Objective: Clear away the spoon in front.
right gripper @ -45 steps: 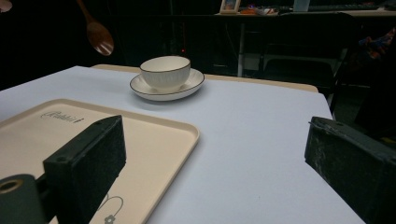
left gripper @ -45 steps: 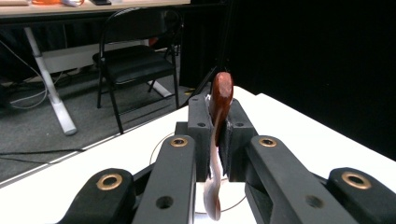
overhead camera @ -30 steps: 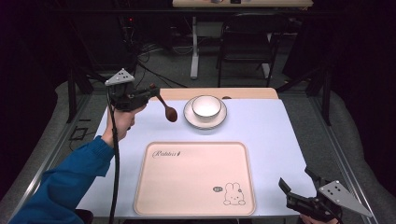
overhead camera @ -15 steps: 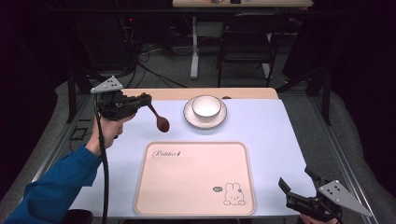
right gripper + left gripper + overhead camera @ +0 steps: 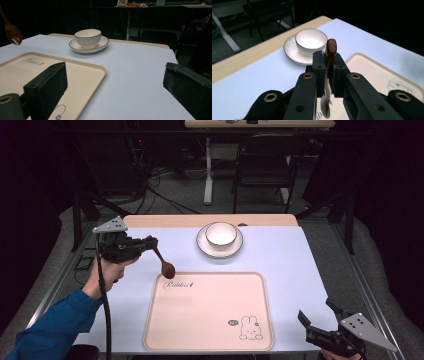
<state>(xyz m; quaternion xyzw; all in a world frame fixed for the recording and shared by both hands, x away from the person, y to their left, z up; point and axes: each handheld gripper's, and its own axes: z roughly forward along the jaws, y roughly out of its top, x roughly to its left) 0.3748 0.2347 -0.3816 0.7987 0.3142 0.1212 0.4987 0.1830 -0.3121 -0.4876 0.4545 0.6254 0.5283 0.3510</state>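
My left gripper [image 5: 150,243] is shut on the handle of a dark brown wooden spoon [image 5: 163,261]. The spoon's bowl hangs down just above the far left corner of a cream tray [image 5: 210,310] printed with a rabbit. In the left gripper view the spoon handle [image 5: 331,50] sticks up between the closed jaws of the left gripper [image 5: 327,65]. A white bowl [image 5: 221,234] on a saucer [image 5: 202,245] stands at the table's far middle. My right gripper [image 5: 316,314] rests open at the near right corner, with nothing between its jaws [image 5: 115,72].
The light blue table top [image 5: 290,265] has a wooden strip [image 5: 165,221] along its far edge. Beyond it stand a dark chair [image 5: 265,165] and a desk leg with cables on the floor. The spoon [image 5: 12,33] hangs at the far left of the right gripper view.
My left gripper has carried the spoon left and toward the person, away from the bowl, to the tray's far left corner. The right gripper has stayed put.
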